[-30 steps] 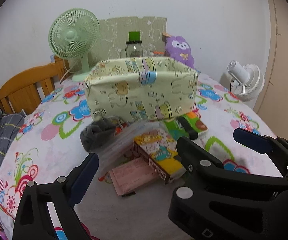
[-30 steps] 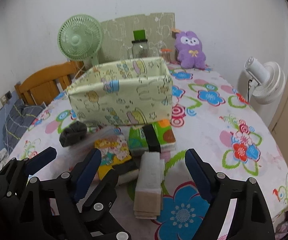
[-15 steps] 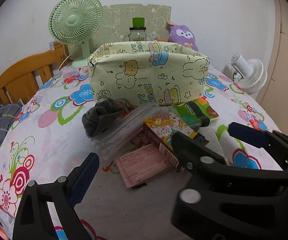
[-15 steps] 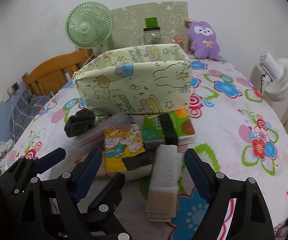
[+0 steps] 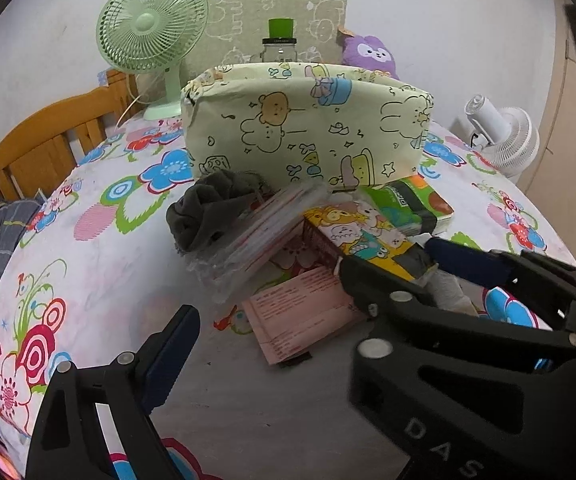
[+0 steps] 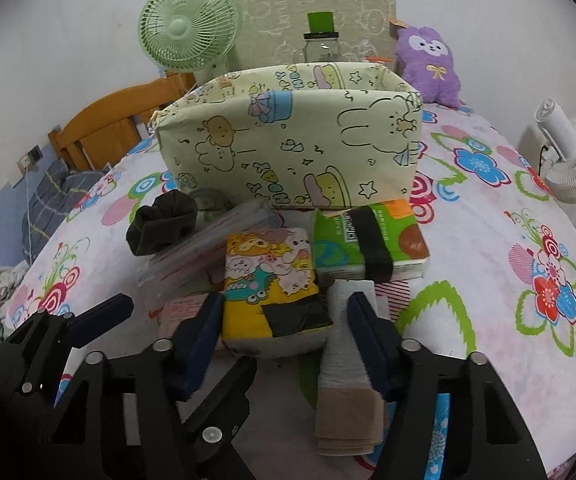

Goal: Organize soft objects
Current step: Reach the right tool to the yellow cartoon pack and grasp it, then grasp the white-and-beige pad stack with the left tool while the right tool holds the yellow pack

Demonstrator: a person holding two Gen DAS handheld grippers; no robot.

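Note:
A pale yellow cartoon-print fabric bin (image 5: 308, 128) (image 6: 288, 144) stands on the flowered table. In front of it lie a dark grey sock bundle (image 5: 207, 212) (image 6: 161, 228), a clear packet stack (image 5: 259, 232) (image 6: 207, 244), a yellow cartoon tissue pack (image 5: 364, 236) (image 6: 271, 276), a green tissue pack (image 5: 412, 204) (image 6: 368, 236), a pink packet (image 5: 300, 316) and a folded white-and-beige cloth (image 6: 348, 376). My right gripper (image 6: 283, 320) is open, its fingers on either side of the yellow pack's near end. My left gripper (image 5: 312, 292) (image 6: 159, 312) is open, low over the pink packet.
A green desk fan (image 5: 151, 36) (image 6: 187, 28), a glass jar (image 6: 322, 46), a purple plush (image 6: 428, 64) and a patterned board stand behind the bin. A white fan (image 6: 568, 160) is off the right edge. A wooden chair back (image 5: 47, 140) is at the left.
Both grippers have moved forward and lower toward the pile. The right gripper's fingers now flank the yellow tissue pack; the objects have not moved.

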